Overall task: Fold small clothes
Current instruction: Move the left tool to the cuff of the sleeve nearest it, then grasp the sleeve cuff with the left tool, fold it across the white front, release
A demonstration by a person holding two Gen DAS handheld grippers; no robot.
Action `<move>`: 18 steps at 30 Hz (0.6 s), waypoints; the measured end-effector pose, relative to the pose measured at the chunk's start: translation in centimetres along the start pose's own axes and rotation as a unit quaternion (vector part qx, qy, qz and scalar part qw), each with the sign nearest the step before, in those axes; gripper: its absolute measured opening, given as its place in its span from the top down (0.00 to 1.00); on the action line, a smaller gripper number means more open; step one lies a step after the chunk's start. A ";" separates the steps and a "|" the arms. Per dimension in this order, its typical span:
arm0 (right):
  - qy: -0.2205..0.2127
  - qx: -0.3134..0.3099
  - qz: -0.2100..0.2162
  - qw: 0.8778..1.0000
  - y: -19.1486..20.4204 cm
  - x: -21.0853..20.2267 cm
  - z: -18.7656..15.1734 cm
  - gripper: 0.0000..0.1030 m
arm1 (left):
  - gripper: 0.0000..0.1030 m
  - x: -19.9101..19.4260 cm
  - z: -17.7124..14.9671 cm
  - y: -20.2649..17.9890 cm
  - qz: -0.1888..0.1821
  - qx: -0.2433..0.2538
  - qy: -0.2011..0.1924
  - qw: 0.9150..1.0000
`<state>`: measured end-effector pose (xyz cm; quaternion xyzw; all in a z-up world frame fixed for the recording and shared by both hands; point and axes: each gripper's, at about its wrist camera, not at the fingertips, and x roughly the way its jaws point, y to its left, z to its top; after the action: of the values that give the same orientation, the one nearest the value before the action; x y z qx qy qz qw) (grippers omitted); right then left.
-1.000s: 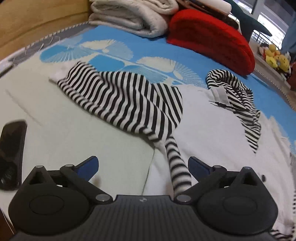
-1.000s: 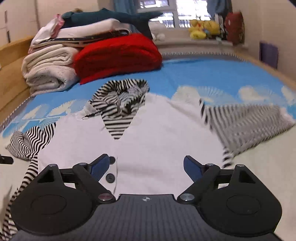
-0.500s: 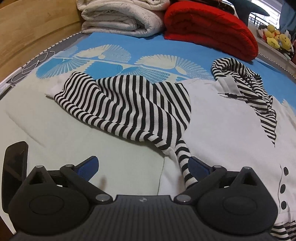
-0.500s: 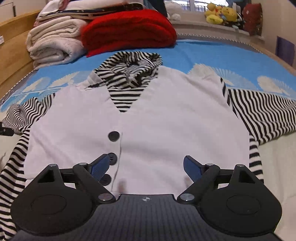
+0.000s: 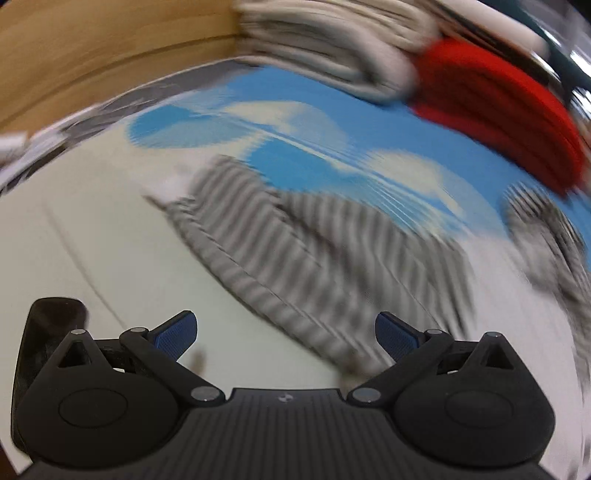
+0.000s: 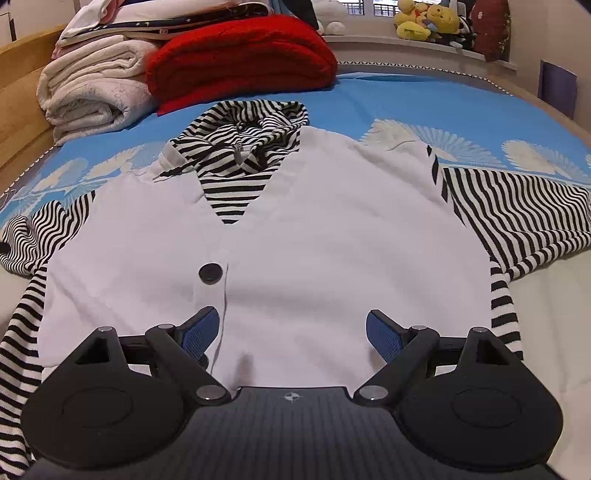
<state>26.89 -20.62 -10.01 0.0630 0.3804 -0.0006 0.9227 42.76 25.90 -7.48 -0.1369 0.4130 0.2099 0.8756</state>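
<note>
A small white jacket (image 6: 295,229) with black-and-white striped sleeves and hood lies front-up on the bed, buttons down its middle. Its hood (image 6: 240,140) is bunched at the far end. One striped sleeve (image 6: 517,214) spreads to the right; the other sleeve (image 5: 295,258), blurred in the left wrist view, lies crumpled in front of my left gripper (image 5: 286,332). That gripper is open, low over the sheet, nothing between its fingers. My right gripper (image 6: 291,332) is open just above the jacket's white lower front, holding nothing.
Folded white blankets (image 6: 92,92) and a red blanket (image 6: 240,55) are stacked at the head of the bed, soft toys (image 6: 424,22) on the sill behind. A wooden bed frame (image 5: 92,55) runs along the left. A black object (image 5: 48,325) lies by my left gripper.
The left gripper has swung leftwards along the striped sleeve, and its view is now blurred. The right gripper sank closer to the jacket's front and then held still.
</note>
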 end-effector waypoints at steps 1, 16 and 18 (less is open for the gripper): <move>-0.001 0.001 -0.001 1.000 -0.1 0.0 0.0 0.15 | 0.00 1.1 0.9 1.3 0.003 -0.030 0.005 1.000; 0.010 0.016 -0.018 1.000 -0.5 0.9 0.2 0.15 | 0.96 5.9 7.7 8.5 -0.046 -0.259 0.017 0.965; 0.001 0.022 -0.013 1.000 -0.7 0.4 0.6 0.15 | 0.96 2.8 8.9 5.3 -0.061 -0.227 -0.029 0.972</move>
<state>27.55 -21.31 -9.98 0.0786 0.3822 -0.0214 0.9205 47.75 34.94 -4.46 -0.3506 0.3202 0.2485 0.8443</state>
